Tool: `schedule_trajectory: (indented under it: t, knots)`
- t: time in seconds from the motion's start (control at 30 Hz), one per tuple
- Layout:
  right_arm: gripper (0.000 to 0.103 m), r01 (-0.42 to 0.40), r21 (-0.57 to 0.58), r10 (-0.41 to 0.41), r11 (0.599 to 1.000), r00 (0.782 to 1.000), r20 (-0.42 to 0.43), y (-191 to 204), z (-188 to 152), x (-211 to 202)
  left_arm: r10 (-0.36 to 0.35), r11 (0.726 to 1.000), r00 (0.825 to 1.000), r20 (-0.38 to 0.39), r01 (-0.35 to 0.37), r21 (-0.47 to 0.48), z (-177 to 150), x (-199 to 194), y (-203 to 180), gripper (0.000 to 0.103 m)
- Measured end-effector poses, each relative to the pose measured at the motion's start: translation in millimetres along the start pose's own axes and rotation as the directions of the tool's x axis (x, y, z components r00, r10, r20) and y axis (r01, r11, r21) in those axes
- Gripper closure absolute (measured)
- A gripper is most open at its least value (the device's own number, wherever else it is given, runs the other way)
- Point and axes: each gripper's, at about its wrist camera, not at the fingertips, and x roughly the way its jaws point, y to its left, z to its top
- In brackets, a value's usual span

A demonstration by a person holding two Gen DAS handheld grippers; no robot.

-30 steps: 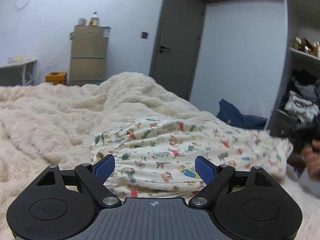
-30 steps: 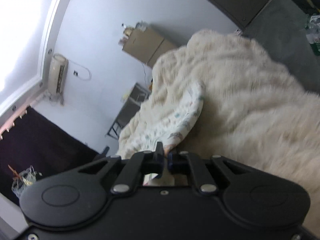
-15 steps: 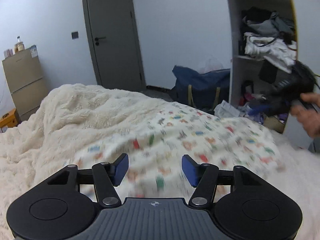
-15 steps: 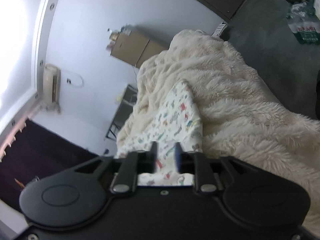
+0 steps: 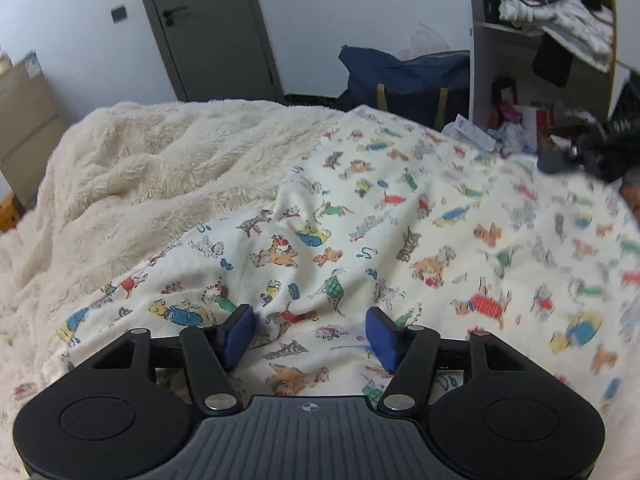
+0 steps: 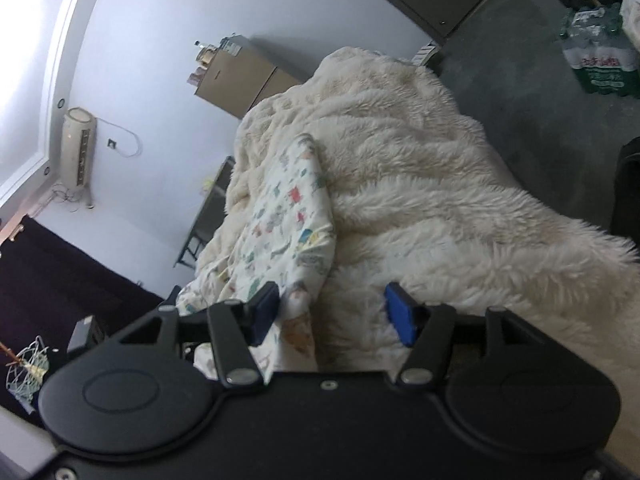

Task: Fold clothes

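Note:
A cream garment printed with cartoon dogs (image 5: 400,216) lies spread on a fluffy cream blanket (image 5: 168,160). My left gripper (image 5: 310,334) hovers low over its near part. Its jaws are opening, and the cloth lies under them with neither blue pad pressing on it. At the far right edge of the garment my right gripper (image 5: 592,148) shows dark and blurred, with a hand (image 5: 630,196) behind it. In the right wrist view the right gripper (image 6: 332,312) has its jaws opening. The garment (image 6: 288,220) lies loose on the blanket (image 6: 440,160), its edge beside the left pad (image 6: 264,312).
Beyond the bed stand a grey door (image 5: 208,28), a dark blue bag (image 5: 404,80) and an open shelf stuffed with clothes (image 5: 552,24). A tan cabinet (image 6: 248,80) stands by the wall, and a pack of water bottles (image 6: 600,60) sits on the grey floor.
The right gripper was shut on the garment's edge and has opened; the cloth now rests on the blanket. The left gripper swung right and down over the garment, its jaws narrowing, then widening.

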Motion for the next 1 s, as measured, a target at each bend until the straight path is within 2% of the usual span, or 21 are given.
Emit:
schedule_trajectory:
  t: [0.03,0.07,0.13,0.2,0.23,0.33,0.4,0.43,0.5,0.53,0.57,0.63,0.67,0.7,0.73,0.77,0.8,0.83,0.93,0.97,1.0]
  knots:
    - [0.046,-0.023,0.015,0.023,1.0,1.0,-0.001,-1.2,0.8,-0.7,-0.025,0.999,1.0,0.01,0.025,-0.039,5.3,-5.5,6.8,0.03]
    - [0.048,-0.046,0.029,0.047,0.998,0.999,-0.001,-2.5,1.5,-1.4,-0.057,0.994,0.998,0.039,0.06,-0.094,10.5,-12.1,16.6,0.027]
    - [0.052,-0.093,0.059,0.093,0.994,0.996,-0.001,-5.0,3.0,-2.8,-0.067,0.978,0.995,0.075,0.081,-0.193,19.9,-18.8,34.8,0.028]
    - [0.055,-0.117,0.081,0.117,0.99,0.993,-0.003,-8.5,3.3,-0.7,-0.029,0.957,0.996,0.079,0.05,-0.286,27.1,-17.7,54.5,0.038]
    - [0.055,-0.124,0.095,0.125,0.988,0.992,-0.006,-10.6,2.4,2.2,-0.01,0.946,0.997,0.075,0.033,-0.322,29.8,-15.5,63.1,0.047]
    - [0.055,-0.115,0.089,0.117,0.989,0.993,-0.019,-10.5,-0.7,8.9,0.038,0.964,0.999,-0.021,-0.042,-0.264,37.8,10.9,67.3,0.049]
    - [0.055,-0.103,0.069,0.105,0.992,0.994,-0.028,-8.4,-3.1,12.9,0.068,0.988,0.993,-0.097,-0.08,-0.13,36.5,26.0,53.6,0.048]
    - [0.055,-0.1,0.06,0.102,0.993,0.994,-0.028,-7.3,-3.7,13.7,0.078,0.992,0.992,-0.098,-0.087,-0.093,36.3,28.4,50.0,0.05]
    - [0.056,-0.104,0.055,0.106,0.993,0.994,-0.03,-7.2,-3.7,14.6,0.068,0.993,0.995,-0.076,-0.075,-0.089,38.2,28.5,50.2,0.069]
    - [0.06,-0.106,0.054,0.108,0.993,0.994,-0.032,-7.5,-3.9,14.9,0.057,0.991,0.997,-0.059,-0.064,-0.117,39.4,25.7,54.2,0.084]
    - [0.068,-0.107,0.053,0.108,0.993,0.993,-0.035,-7.8,-4.2,15.2,0.054,0.987,0.998,-0.041,-0.06,-0.146,40.1,22.8,58.2,0.102]
    - [0.08,-0.117,0.049,0.12,0.992,0.991,-0.055,-8.5,-4.7,17.0,0.119,0.965,0.993,0.013,-0.113,-0.237,39.3,16.8,69.4,0.103]
    - [0.086,-0.12,0.044,0.122,0.992,0.991,-0.058,-8.1,-4.9,17.1,0.127,0.961,0.992,0.019,-0.119,-0.248,40.1,16.4,68.2,0.103]
    - [0.086,-0.118,0.036,0.12,0.992,0.991,-0.055,-7.2,-5.1,16.3,0.121,0.97,0.993,0.0,-0.119,-0.211,42.3,18.5,61.0,0.103]
    - [0.086,-0.118,0.033,0.12,0.992,0.991,-0.052,-6.5,-5.0,15.4,0.127,0.975,0.992,-0.009,-0.127,-0.183,44.2,18.9,55.8,0.094]
    - [0.086,-0.121,0.035,0.123,0.992,0.991,-0.05,-6.2,-4.7,14.3,0.139,0.978,0.99,-0.011,-0.138,-0.158,45.7,18.1,50.1,0.077]
    - [0.086,-0.127,0.045,0.129,0.991,0.99,-0.048,-6.8,-4.3,13.4,0.134,0.98,0.991,0.015,-0.131,-0.148,47.7,12.5,42.8,0.069]
    - [0.086,-0.138,0.062,0.14,0.989,0.989,-0.044,-8.5,-3.8,12.4,0.092,0.982,0.994,0.066,-0.08,-0.172,49.4,2.9,38.5,0.064]
    - [0.086,-0.184,0.131,0.189,0.974,0.982,-0.025,-15.5,-3.6,9.3,-0.036,0.962,0.985,0.168,0.079,-0.263,49.5,-15.9,34.0,0.064]
    - [0.086,-0.194,0.15,0.199,0.97,0.98,-0.022,-17.2,-3.8,8.8,-0.069,0.955,0.985,0.16,0.112,-0.276,48.2,-14.9,30.3,0.064]
    - [0.086,-0.198,0.165,0.204,0.966,0.979,-0.021,-18.5,-4.0,8.5,-0.088,0.954,0.99,0.109,0.115,-0.275,47.1,-7.1,26.1,0.065]
